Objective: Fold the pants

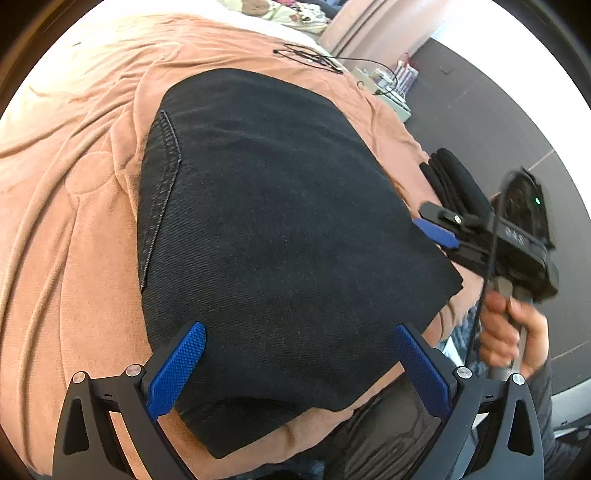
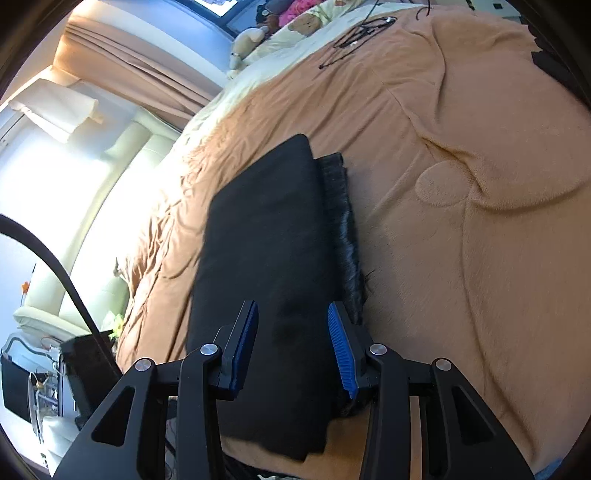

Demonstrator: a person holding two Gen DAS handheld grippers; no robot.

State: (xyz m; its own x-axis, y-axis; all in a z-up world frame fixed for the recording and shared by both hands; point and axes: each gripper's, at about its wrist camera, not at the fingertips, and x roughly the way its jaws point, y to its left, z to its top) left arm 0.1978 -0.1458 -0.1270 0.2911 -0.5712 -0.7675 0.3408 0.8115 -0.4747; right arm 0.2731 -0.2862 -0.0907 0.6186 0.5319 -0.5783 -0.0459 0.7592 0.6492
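Black denim pants [image 1: 280,229] lie folded flat on a peach blanket [image 1: 74,258], with a stitched seam along their left edge. My left gripper [image 1: 301,358] hovers over their near end, open wide, and neither blue pad presses the cloth. My right gripper [image 1: 430,221], held by a hand [image 1: 509,332], sits at the pants' right edge beside a small stack of folded black cloth [image 1: 458,181]. In the right wrist view, my right gripper [image 2: 291,332] stands open above a folded black garment [image 2: 266,229]. A frayed layer shows along that garment's right side. I cannot tell whether it is the pants or the stack.
A thin black cable [image 1: 310,55] [image 2: 362,29] lies on the blanket far ahead, near printed pillows. The bed drops to a dark tiled floor [image 1: 498,110] on the right. A pale sofa [image 2: 122,184] stands by a bright window. The person's leg [image 1: 388,435] is at the near bed edge.
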